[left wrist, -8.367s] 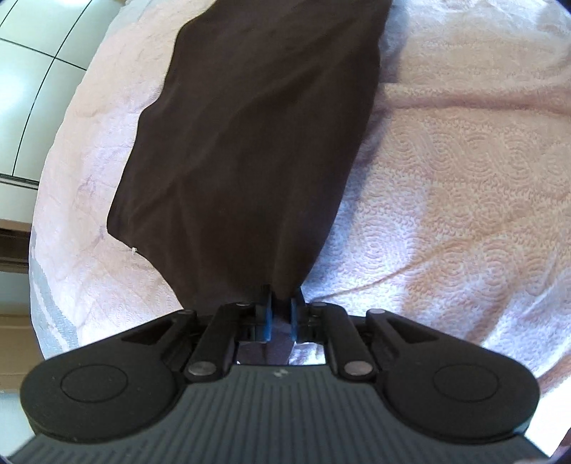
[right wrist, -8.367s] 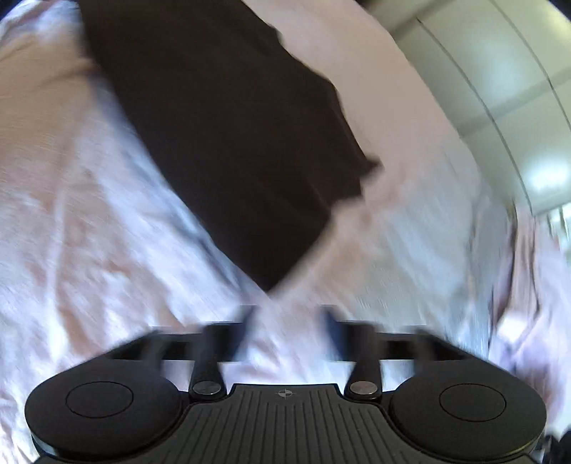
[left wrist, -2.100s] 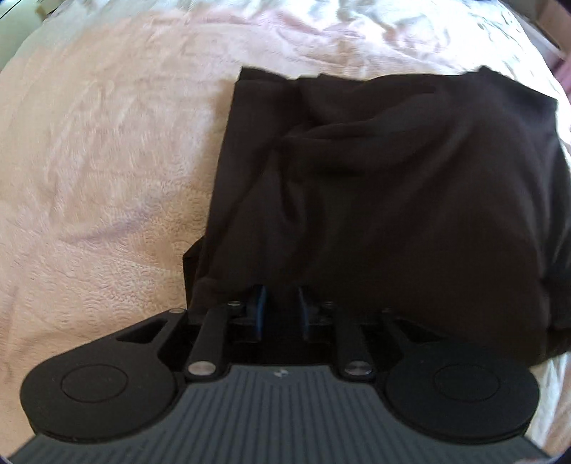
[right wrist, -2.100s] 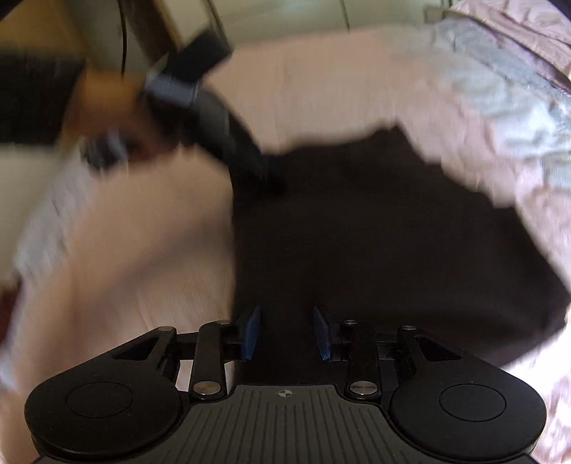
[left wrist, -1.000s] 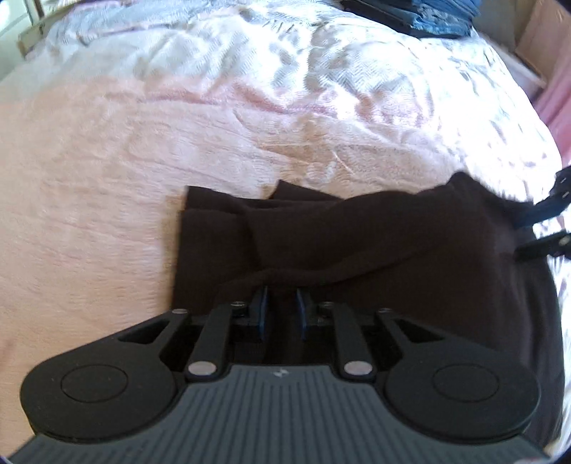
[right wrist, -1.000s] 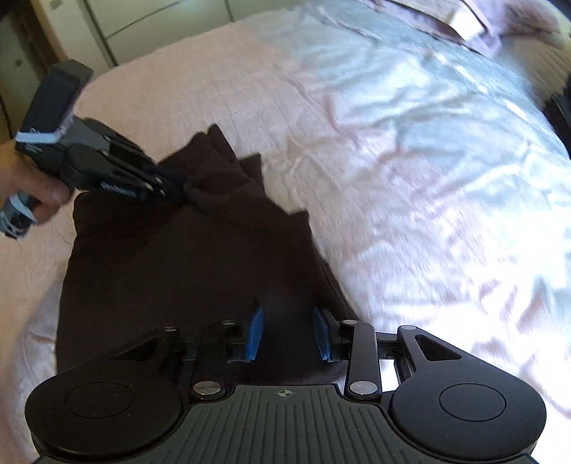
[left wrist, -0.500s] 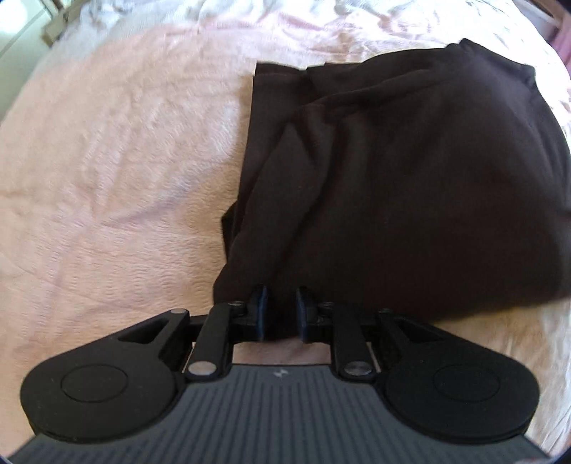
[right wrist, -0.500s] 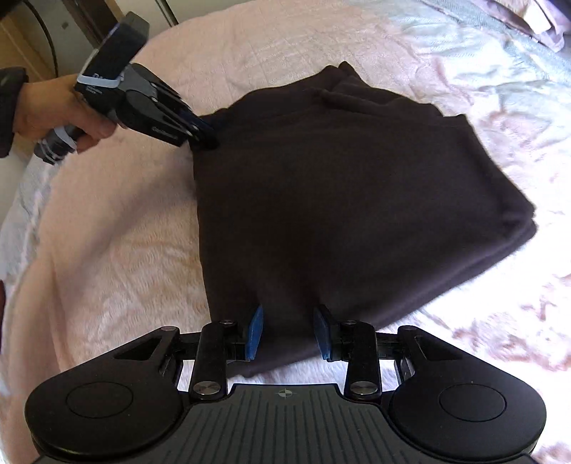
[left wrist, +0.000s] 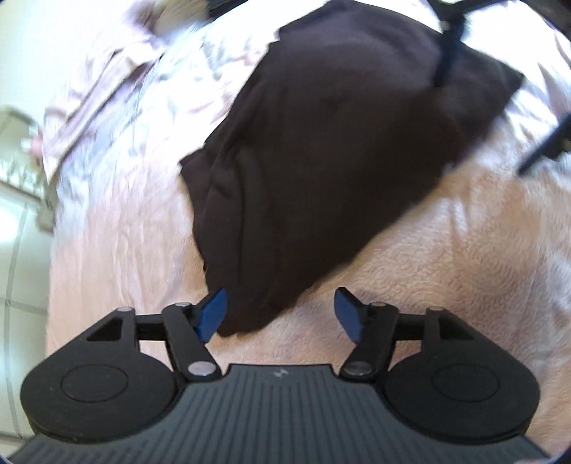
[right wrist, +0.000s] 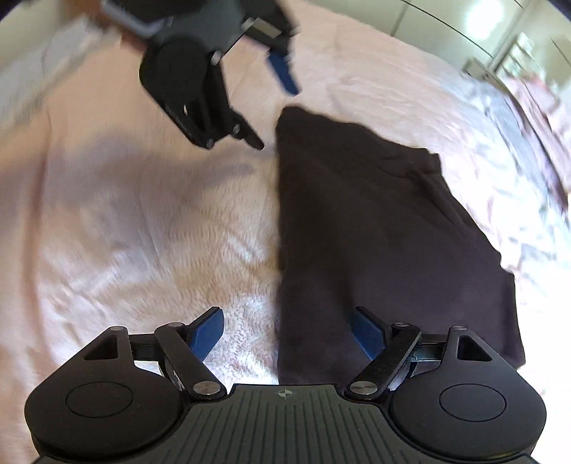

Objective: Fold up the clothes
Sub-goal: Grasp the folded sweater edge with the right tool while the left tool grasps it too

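Note:
A dark brown garment (left wrist: 332,167) lies folded into a rough rectangle on the pink bedspread (left wrist: 464,271). My left gripper (left wrist: 282,314) is open, its blue pads either side of the garment's near corner, holding nothing. My right gripper (right wrist: 287,332) is open too, over the garment's (right wrist: 374,232) near left edge. The left gripper also shows in the right wrist view (right wrist: 278,107), open, just beyond the garment's far corner. The right gripper's fingers (left wrist: 446,53) show blurred at the top right of the left wrist view.
The bedspread (right wrist: 142,221) spreads out all round the garment. Crumpled pale bedding (left wrist: 117,71) lies at the far left of the left wrist view. White cupboard doors (right wrist: 464,21) stand beyond the bed.
Both grippers have opened and let go of the garment, which now lies flat on the bed. Both have drawn back a little from its edges.

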{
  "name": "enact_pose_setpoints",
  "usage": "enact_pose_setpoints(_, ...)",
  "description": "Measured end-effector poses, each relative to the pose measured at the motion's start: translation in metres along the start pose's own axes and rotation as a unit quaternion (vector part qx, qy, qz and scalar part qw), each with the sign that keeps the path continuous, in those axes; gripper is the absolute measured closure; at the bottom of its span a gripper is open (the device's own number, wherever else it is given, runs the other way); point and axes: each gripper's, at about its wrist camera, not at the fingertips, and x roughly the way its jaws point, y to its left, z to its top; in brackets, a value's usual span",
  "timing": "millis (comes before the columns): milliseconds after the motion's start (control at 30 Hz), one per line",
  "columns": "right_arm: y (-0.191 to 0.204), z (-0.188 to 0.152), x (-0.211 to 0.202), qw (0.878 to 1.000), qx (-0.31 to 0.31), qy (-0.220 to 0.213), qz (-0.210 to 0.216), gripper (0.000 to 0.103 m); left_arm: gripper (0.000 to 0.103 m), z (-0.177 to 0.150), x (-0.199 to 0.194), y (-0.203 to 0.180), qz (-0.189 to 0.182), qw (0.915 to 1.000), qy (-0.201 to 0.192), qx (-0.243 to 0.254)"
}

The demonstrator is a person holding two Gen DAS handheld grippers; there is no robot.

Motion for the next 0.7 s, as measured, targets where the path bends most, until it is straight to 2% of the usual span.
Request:
enact_pose_setpoints(133,0.0,-0.01,0.014,0.998,-0.033,-0.002,-0.045,0.022,0.034,0.004,0.014,-0.019,0.019,0.9977,-0.016,0.063)
enact_pose_setpoints(167,-0.004,-0.012,0.017,0.998,-0.038,0.001,-0.057,0.028,0.032,0.005,0.018,-0.022,0.025,0.9966,-0.02,0.076)
enact_pose_setpoints(200,-0.008,-0.015,0.02,0.997,-0.043,0.006,-0.069,0.042,0.032,0.006,0.022,-0.024,0.031,0.9952,-0.024,0.089)
enact_pose_setpoints(233,-0.014,-0.018,0.021,0.997,-0.043,0.006,-0.067,0.042,0.031,0.008,0.026,-0.027,0.037,0.9936,-0.028,0.102)
enact_pose_setpoints(300,-0.025,-0.023,0.018,0.998,-0.046,0.002,-0.052,0.051,0.032,0.008,0.035,-0.031,0.045,0.9904,-0.035,0.126)
enact_pose_setpoints(333,-0.029,-0.024,0.012,0.998,-0.047,-0.003,-0.04,0.067,0.032,0.009,0.038,-0.033,0.047,0.9886,-0.039,0.138)
enact_pose_setpoints(367,-0.032,-0.024,0.006,0.999,-0.046,-0.009,-0.027,0.077,0.032,0.011,0.044,-0.035,0.05,0.9861,-0.044,0.152)
enact_pose_setpoints(400,-0.036,-0.025,-0.002,0.999,-0.045,-0.015,-0.019,0.083,0.032,0.013,0.048,-0.037,0.056,0.9833,-0.049,0.166)
enact_pose_setpoints(433,-0.042,-0.025,-0.013,0.999,-0.042,-0.02,-0.019,0.086,0.032,0.015,0.048,-0.038,0.06,0.9818,-0.053,0.172)
enact_pose_setpoints(533,-0.069,-0.026,-0.041,0.999,-0.018,-0.029,-0.016,0.087,0.036,0.023,0.049,-0.036,0.057,0.9826,-0.053,0.169)
enact_pose_setpoints(567,-0.076,-0.026,-0.05,0.999,-0.014,-0.031,-0.016,0.087,0.041,0.026,0.051,-0.034,0.053,0.9837,-0.051,0.164)
enact_pose_setpoints(600,-0.084,-0.027,-0.058,0.999,-0.009,-0.033,-0.016,0.087,0.058,0.029,0.052,-0.031,0.048,0.9848,-0.048,0.16)
enact_pose_setpoints(633,-0.088,-0.027,-0.065,0.999,-0.007,-0.032,-0.016,0.087,0.067,0.033,0.052,-0.027,0.041,0.9864,-0.043,0.153)
enact_pose_setpoints(667,-0.091,-0.028,-0.071,0.999,-0.006,-0.032,-0.015,0.087,0.084,0.037,0.05,-0.022,0.033,0.9882,-0.037,0.145)
enact_pose_setpoints(700,-0.093,-0.028,-0.074,0.999,-0.006,-0.03,-0.015,0.087,0.089,0.041,0.048,-0.018,0.024,0.9899,-0.031,0.136)
